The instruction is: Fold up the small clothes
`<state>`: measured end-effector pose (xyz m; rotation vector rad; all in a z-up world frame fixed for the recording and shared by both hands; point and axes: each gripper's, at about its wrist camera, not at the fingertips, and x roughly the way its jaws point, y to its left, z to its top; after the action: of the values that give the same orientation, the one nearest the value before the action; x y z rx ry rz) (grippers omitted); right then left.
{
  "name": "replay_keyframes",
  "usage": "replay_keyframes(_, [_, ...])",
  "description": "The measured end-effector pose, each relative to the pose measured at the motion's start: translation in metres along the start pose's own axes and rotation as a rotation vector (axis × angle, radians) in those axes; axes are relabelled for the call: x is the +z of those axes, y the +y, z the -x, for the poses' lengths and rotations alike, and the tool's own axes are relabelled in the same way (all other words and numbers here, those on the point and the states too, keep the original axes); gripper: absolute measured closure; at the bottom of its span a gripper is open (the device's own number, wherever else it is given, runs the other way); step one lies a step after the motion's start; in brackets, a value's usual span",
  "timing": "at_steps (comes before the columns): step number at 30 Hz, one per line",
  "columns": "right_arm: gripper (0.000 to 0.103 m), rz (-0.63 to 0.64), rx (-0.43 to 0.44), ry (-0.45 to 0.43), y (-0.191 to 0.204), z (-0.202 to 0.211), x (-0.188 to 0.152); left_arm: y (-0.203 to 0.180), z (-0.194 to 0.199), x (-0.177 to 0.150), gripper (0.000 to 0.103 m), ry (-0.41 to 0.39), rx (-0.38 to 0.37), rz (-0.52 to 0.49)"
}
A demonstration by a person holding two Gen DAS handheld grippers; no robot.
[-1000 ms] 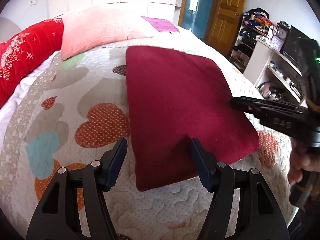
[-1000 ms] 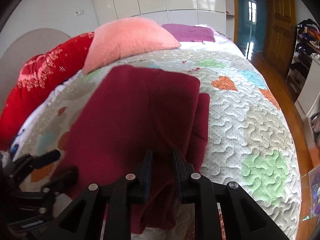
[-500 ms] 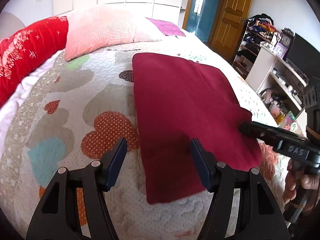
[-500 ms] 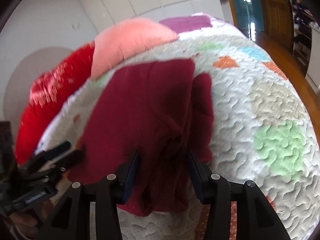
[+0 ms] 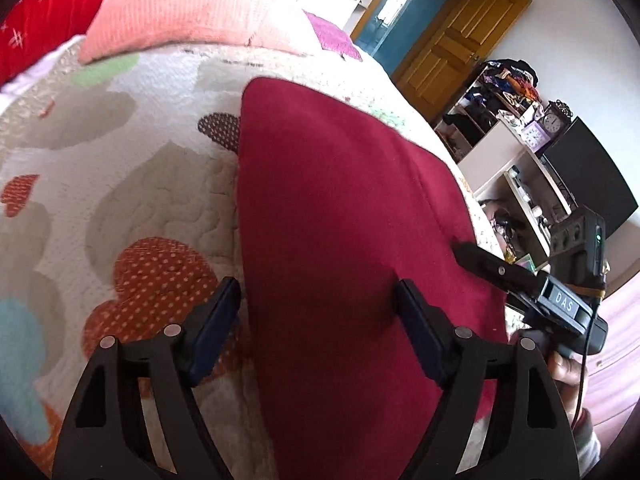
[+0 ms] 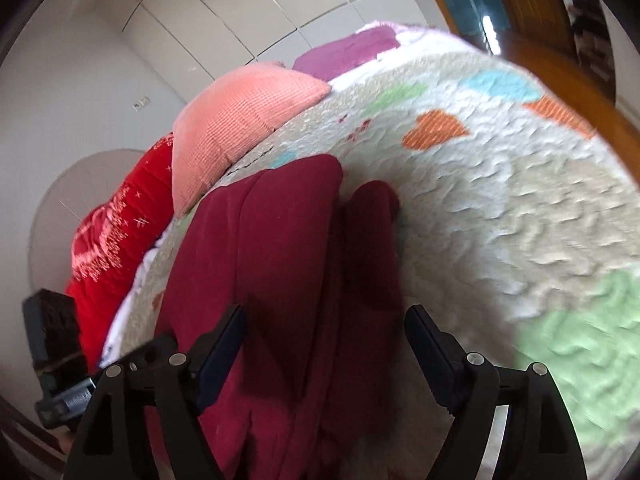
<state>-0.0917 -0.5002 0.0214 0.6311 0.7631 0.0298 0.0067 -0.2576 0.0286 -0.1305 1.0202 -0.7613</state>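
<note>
Right gripper (image 6: 324, 336) agape over garment's (image 6: 280, 280) doubled edge, unseen from left

Home bedroom; quilted bed (image 5: 120, 184); pillows (image 6: 236, 120)

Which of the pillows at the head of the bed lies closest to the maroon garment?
The pink pillow: its corner nearly reaches the maroon garment. The red pillow sits farther left; the purple one lies behind.
</note>
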Motion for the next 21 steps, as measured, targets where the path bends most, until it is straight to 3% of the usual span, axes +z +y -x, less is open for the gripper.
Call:
replay_keyframes(5, [0.015,-0.025,0.033,-0.021,-0.001,-0.016,0.006,-0.001,-0.008,0.002,0.021,0.035,-0.031,0.019])
replay_keyframes(7, [0.015,-0.013,0.039,-0.015,0.005,-0.019,0.007,-0.002,-0.008,0.004,0.026,0.046,-0.034,0.028])
replay_keyframes(8, [0.020,0.006,0.033,-0.007,0.009,-0.020,0.007,-0.003,-0.007,0.004,0.028,0.047,-0.031,0.030])
replay_keyframes(9, [0.035,0.020,0.030,-0.004,0.012,-0.021,0.006,-0.004,-0.005,0.003,0.031,0.044,-0.022,0.025])
replay_keyframes(15, [0.067,0.046,-0.012,-0.062,0.026,-0.005,0.003,-0.013,0.015,-0.003,0.048,0.012,0.015,-0.004])
replay_keyframes(17, [0.075,0.063,-0.020,-0.077,0.035,0.005,0.003,-0.018,0.028,-0.007,0.051,-0.006,0.026,-0.024])
replay_keyframes(21, [0.076,0.104,-0.013,-0.078,0.057,0.026,-0.003,-0.020,0.059,-0.021,0.051,-0.038,0.026,-0.042])
